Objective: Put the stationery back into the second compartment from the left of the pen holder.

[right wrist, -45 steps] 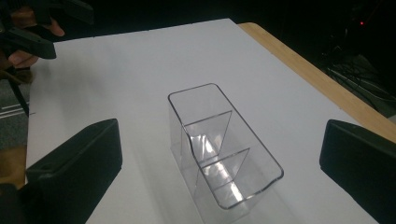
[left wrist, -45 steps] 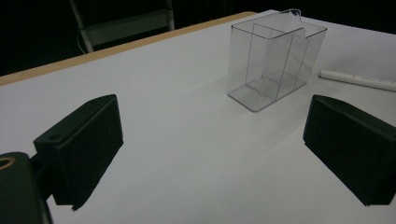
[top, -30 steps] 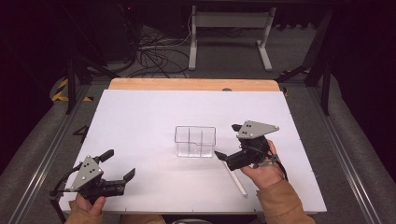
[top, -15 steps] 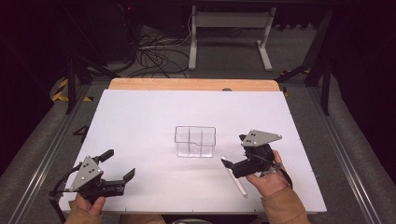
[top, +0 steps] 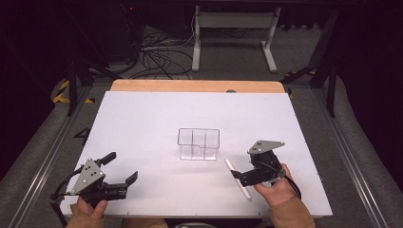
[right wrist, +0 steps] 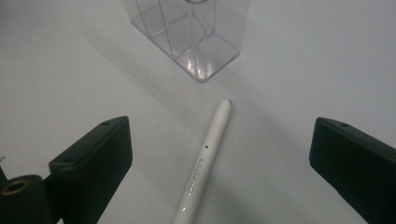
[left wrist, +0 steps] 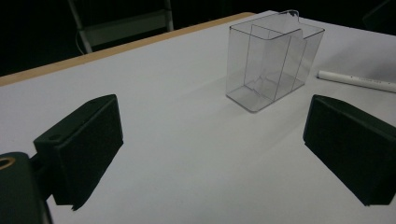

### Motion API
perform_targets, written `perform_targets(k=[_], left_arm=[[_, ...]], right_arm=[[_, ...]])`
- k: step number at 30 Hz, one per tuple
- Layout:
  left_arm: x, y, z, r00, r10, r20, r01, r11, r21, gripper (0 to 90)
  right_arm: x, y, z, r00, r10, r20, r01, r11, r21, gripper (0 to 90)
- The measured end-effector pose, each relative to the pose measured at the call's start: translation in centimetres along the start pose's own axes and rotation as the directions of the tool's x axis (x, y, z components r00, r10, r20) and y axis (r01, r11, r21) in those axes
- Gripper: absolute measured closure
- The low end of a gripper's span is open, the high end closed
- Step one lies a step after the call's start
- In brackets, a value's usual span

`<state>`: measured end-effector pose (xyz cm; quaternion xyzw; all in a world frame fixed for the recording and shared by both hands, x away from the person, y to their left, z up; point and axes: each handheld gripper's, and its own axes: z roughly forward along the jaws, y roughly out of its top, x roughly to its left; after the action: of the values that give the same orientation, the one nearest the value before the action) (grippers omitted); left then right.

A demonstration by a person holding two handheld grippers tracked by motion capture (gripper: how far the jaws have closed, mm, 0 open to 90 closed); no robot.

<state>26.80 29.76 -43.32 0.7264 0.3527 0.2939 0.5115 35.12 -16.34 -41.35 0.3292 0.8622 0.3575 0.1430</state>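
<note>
The white pen lies flat just beside the clear divided container, between the spread jaws of the right gripper, which have just been closing slightly; the pen is untouched. The left gripper is held spread, well apart from the container, over bare white tabletop

White surface under even overhead light, edged along the far side by a strip of pale wood. Beyond that, grey carpeted floor with a tangle of black cables and the white legs of a stand. Metal rails down both flanks, yellow-and-black tape on the left. Farther back just darkness, possibly black curtains or dark equipment, hard to make out.
</note>
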Motion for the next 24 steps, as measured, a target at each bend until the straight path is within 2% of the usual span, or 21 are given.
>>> perform_targets(k=[3,7,10,18,24], left_arm=[[0.0,0.0,0.0,1.0000,0.000,0.001,0.000,1.0000,0.000,5.6],[0.0,0.0,0.0,1.0000,0.000,0.002,0.000,1.0000,0.000,5.6],[0.0,0.0,0.0,1.0000,0.005,-0.001,-0.005,1.0000,-0.001,5.6],[0.0,0.0,0.0,1.0000,0.004,0.001,-0.004,1.0000,-0.001,5.6],[0.0,0.0,0.0,1.0000,0.008,0.003,-0.008,1.0000,0.001,5.5]], right_arm=[[0.0,-0.5,0.4,0.9996,0.029,-0.005,-0.028,0.999,0.026,9.9],[0.1,-0.8,0.9,0.9989,0.044,0.015,-0.045,0.997,0.069,13.0],[0.3,-1.0,1.5,0.9970,0.072,0.029,-0.075,0.991,0.115,16.1],[0.8,-1.8,2.2,0.9967,0.076,0.030,-0.080,0.982,0.171,20.0],[1.0,-1.7,2.3,0.9950,0.096,0.027,-0.099,0.978,0.186,24.1]])
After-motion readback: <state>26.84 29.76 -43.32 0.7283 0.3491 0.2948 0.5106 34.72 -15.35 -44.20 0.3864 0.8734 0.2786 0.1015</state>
